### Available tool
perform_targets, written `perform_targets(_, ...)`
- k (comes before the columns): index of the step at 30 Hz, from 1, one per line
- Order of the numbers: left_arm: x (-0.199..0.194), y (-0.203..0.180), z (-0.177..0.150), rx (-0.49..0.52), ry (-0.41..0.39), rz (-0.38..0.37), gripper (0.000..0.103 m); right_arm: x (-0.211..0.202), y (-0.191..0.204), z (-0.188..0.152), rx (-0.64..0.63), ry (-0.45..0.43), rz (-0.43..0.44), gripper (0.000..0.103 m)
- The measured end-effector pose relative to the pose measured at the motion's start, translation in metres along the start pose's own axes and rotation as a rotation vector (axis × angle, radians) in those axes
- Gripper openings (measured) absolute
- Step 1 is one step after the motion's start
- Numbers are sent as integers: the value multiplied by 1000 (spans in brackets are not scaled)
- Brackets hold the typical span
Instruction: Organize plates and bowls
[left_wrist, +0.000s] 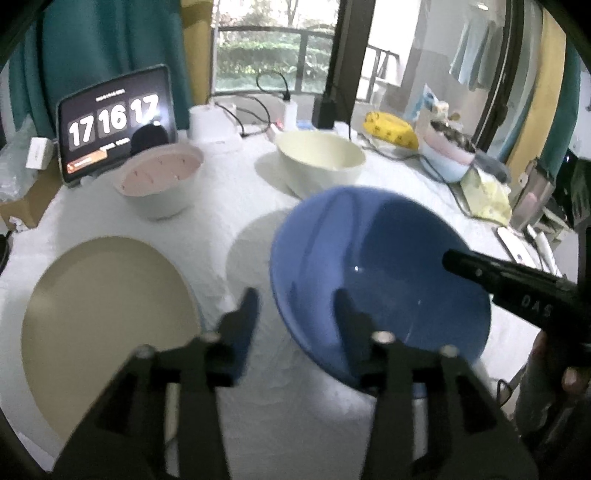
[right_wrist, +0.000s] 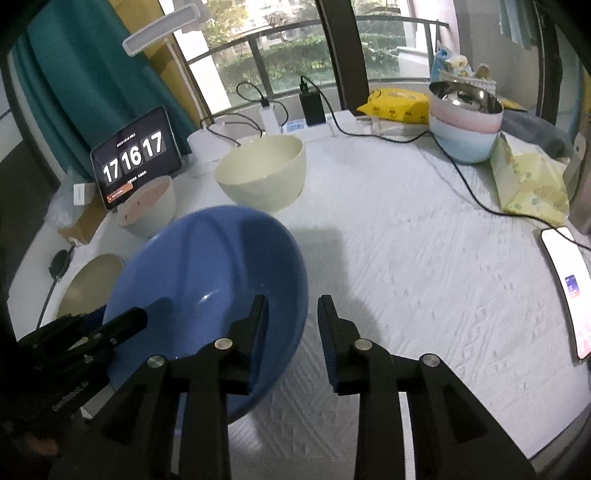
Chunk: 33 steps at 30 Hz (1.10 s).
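We see left hand-held gripper (left_wrist: 295, 317) jaws parted astride the blue bowl's (left_wrist: 369, 273) near rim, right hand-held gripper (right_wrist: 291, 317) likewise parted at its opposite rim, pads not pressing, bowl tilted, mouth facing us, above the white bench (right_wrist: 424, 258), between tan plate (left_wrist: 107, 325) and cream bowl (right_wrist: 262, 171).

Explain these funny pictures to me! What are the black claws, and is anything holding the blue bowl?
A person holds two grabbing tools, one in each hand. Each tool has a camera looking along its two fingers, so one picture is the left gripper's view, the other the right gripper's. On the white table sit a blue bowl, a beige plate, a pink bowl and a cream bowl. Both tools straddle the blue bowl's rim, but stand open, not squeezing.
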<state>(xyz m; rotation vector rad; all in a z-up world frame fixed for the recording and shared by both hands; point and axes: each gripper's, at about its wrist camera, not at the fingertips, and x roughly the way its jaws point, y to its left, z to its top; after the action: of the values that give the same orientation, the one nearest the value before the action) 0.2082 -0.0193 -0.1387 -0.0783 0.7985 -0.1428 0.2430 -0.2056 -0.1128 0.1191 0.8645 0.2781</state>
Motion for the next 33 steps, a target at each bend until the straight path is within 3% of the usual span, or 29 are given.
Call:
perform_targets(12,-20,15,34,-20,-73,19,47,-15,-1,23,-15,-60,-11,29)
perform_targets(33,4,25,97,-26,-47,-16,47,1,-10,72,-50,-76,6,29)
